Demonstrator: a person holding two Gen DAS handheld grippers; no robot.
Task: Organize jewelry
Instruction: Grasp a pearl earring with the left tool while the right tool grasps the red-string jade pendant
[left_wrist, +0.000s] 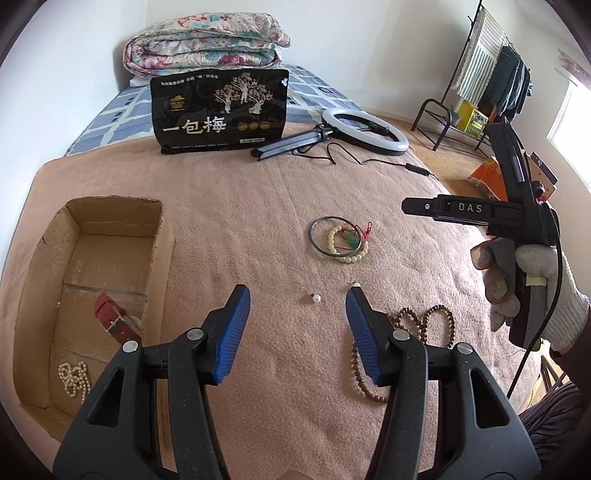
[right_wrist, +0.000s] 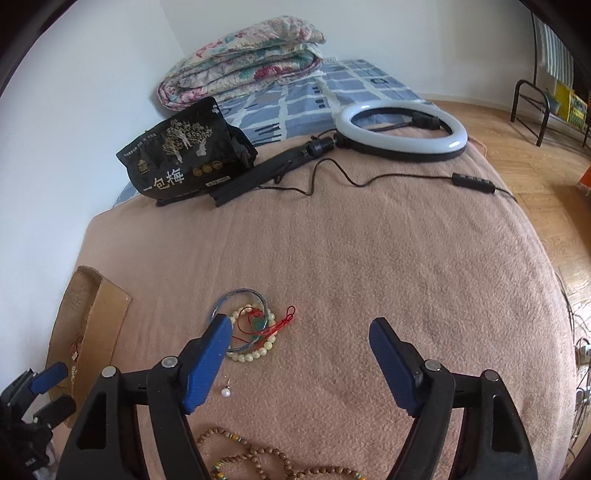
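1. The left gripper (left_wrist: 297, 299) hangs over the pink blanket (left_wrist: 240, 206) with its blue-padded tongs spread wide apart, nothing between them.
2. A small pearl earring (left_wrist: 316, 298) lies on the blanket in the gap just beyond those tips; a second one (left_wrist: 356, 285) peeks out at the right tip.
3. The right gripper (right_wrist: 299, 332) is likewise spread wide and empty, a gloved hand (left_wrist: 517, 284) holding it off to the right.
4. Farther out lies a little heap: a dark bangle (left_wrist: 334, 236), a cream bead bracelet (left_wrist: 349, 245) and a red-corded green pendant (left_wrist: 352, 236), overlapping.
5. A brown wooden bead strand (left_wrist: 424, 321) sprawls near, on the right.
6. The cardboard box (left_wrist: 37, 258) at the left holds a red watch strap (left_wrist: 114, 317) and a pearl string (left_wrist: 75, 378).
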